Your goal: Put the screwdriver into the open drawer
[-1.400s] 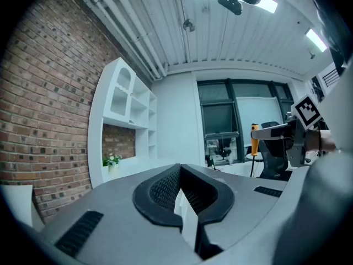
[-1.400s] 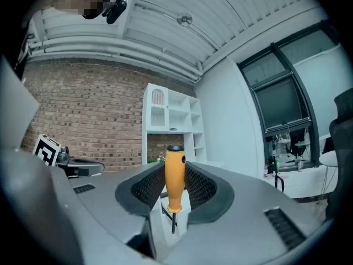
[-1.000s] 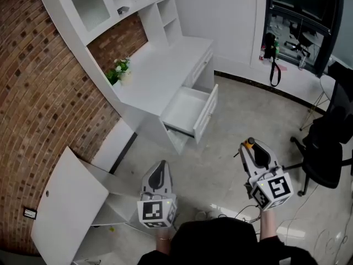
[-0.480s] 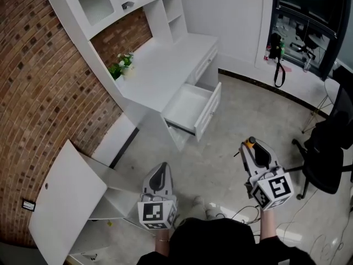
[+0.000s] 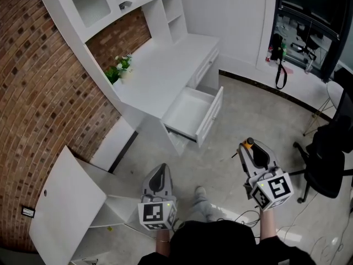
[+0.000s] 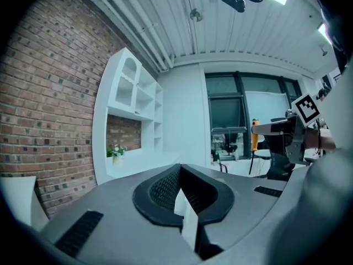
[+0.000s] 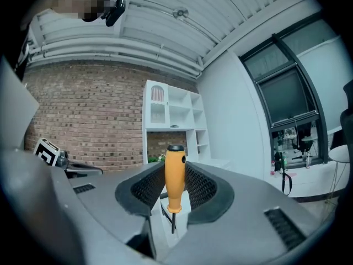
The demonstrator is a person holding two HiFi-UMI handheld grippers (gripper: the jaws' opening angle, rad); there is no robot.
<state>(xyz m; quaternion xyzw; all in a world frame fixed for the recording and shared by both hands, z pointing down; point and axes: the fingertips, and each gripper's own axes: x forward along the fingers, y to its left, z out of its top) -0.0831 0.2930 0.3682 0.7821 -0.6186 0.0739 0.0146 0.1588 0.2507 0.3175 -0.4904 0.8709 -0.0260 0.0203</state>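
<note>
An orange-handled screwdriver (image 7: 175,175) stands upright between my right gripper's (image 7: 175,195) jaws, handle up and dark shaft down. In the head view that right gripper (image 5: 251,148) hovers over the floor at lower right, shut on the screwdriver (image 5: 250,143), and points toward the desk. The open white drawer (image 5: 211,117) juts from the desk (image 5: 165,65) ahead and left of it, a good way off, its inside bare. My left gripper (image 5: 159,173) hangs at lower centre, shut and holding nothing (image 6: 180,181). The left gripper view shows the screwdriver (image 6: 255,134) at the right.
A small potted plant (image 5: 118,68) sits at the desk's back left by the brick wall. A loose white panel (image 5: 66,203) leans at lower left. A black office chair (image 5: 331,159) stands at the right. The person's foot (image 5: 201,195) and cables lie on the floor between the grippers.
The person's foot has stepped forward into view between the grippers. Both grippers keep the same pose, and the screwdriver stays in the right one.
</note>
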